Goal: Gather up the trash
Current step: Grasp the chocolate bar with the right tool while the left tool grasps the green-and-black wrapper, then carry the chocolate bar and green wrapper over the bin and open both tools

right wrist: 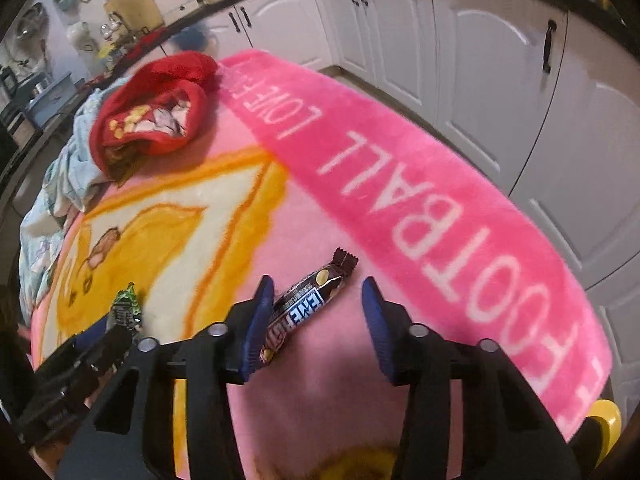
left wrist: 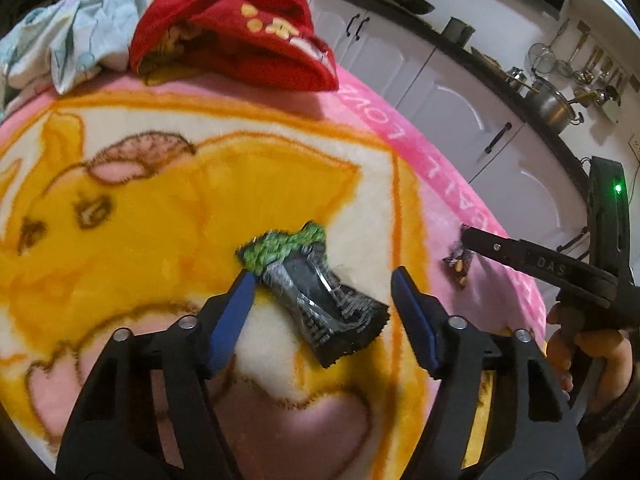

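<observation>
A crumpled black wrapper with a green end (left wrist: 320,292) lies on the pink and yellow blanket (left wrist: 120,200). My left gripper (left wrist: 323,276) straddles it with jaws open; the left pad is at the wrapper's edge and the right pad stands clear. A brown candy bar wrapper (right wrist: 304,308) lies near the blanket's pink border. My right gripper (right wrist: 318,286) is open around it, the left pad against its side, the right pad apart. The left wrist view also shows the right gripper (left wrist: 466,236) over the candy bar wrapper (left wrist: 458,266). In the right wrist view the black wrapper (right wrist: 126,308) sits at lower left.
A red garment (left wrist: 240,36) and a pale blue cloth (left wrist: 72,36) lie bunched at the blanket's far end. White cabinets (left wrist: 440,92) run along the right beyond the blanket's edge, with a pot (left wrist: 554,104) on the counter. A yellow object (right wrist: 604,416) shows at lower right.
</observation>
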### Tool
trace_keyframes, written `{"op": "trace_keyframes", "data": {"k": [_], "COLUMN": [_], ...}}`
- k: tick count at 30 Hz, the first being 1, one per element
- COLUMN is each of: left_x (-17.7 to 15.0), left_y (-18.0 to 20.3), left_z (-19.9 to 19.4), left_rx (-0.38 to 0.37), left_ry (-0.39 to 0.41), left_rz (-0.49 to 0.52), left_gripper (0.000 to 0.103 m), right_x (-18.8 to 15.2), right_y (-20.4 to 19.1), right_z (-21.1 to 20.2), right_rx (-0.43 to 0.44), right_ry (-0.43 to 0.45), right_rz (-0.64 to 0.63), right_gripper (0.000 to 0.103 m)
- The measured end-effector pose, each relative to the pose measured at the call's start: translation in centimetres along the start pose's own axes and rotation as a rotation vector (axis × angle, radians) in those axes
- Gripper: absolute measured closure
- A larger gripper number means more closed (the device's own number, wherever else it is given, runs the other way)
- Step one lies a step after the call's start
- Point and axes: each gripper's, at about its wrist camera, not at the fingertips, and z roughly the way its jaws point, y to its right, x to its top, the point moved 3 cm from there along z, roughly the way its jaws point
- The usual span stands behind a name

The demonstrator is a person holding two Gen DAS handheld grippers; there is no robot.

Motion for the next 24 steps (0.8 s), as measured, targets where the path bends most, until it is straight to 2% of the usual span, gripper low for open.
{"op": "trace_keyframes", "data": {"k": [3,7,10,18,24], "left_x": [-0.3,-0.5,-0.7,-3.0,-4.7], "left_y": [0.2,-0.2,-0.5,1.3,3.2], "left_z": [0.3,0.2,-0.1,-1.6,-2.7], "left_rx": [0.027,0.071,0.063,0.047,0.018], "left_ry": [0.008,0.012,0.008,0.003,0.003], "left_rz": [0.028,0.054,0.061,0.139,0.176], "left_gripper": [0.050,0.073,0.080,0.093,0.094], "right_x": [-0.4,-1.2,-2.2,-6.4,-9.2], "right_y": [0.0,-0.4,-0.5,-0.8,-0.3], "right_z": [0.5,0.2,-0.2,-2.7,-5.5], "right_rx": [0.017,0.012,0.015,0.028,0.073], "right_ry": [0.002,0.017,0.024,0.032,0.024], "right_rz": [0.009,-0.025,-0.040,-0.111,-0.104], "right_gripper": [0.073,0.078,0.080,0.084,0.085]}}
